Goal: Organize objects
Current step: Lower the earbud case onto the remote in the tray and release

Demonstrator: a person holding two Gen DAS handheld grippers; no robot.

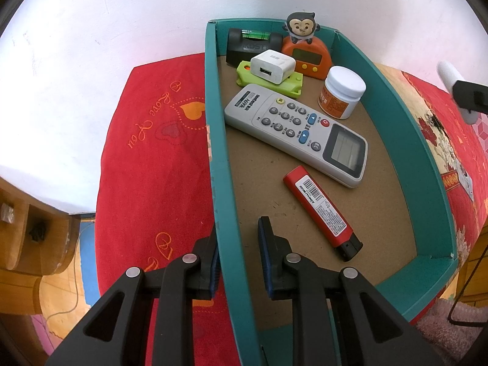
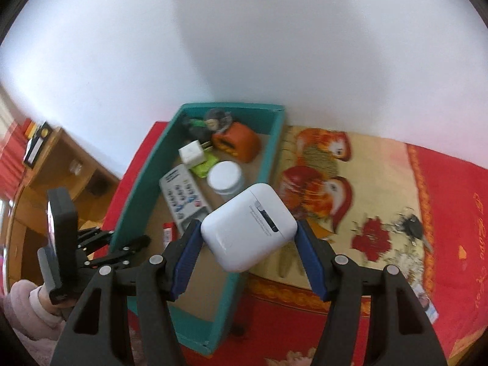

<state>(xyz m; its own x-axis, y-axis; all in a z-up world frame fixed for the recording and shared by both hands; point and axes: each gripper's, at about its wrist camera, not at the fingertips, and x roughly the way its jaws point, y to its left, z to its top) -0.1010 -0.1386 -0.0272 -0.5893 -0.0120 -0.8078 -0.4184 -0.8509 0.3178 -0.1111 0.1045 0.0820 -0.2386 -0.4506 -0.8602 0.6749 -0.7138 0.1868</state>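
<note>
A teal box with a brown floor sits on a red cloth. In it lie a grey remote, a red lighter, a white jar, a white charger on a green case, an orange monkey timer and a black level. My left gripper straddles the box's left wall, one finger on each side, with a gap on the inner side. My right gripper is shut on a white earbud case, held above the box's right wall.
A bunch of keys lies on the patterned cloth right of the box. A wooden shelf unit stands to the left against the white wall. The left gripper also shows in the right wrist view.
</note>
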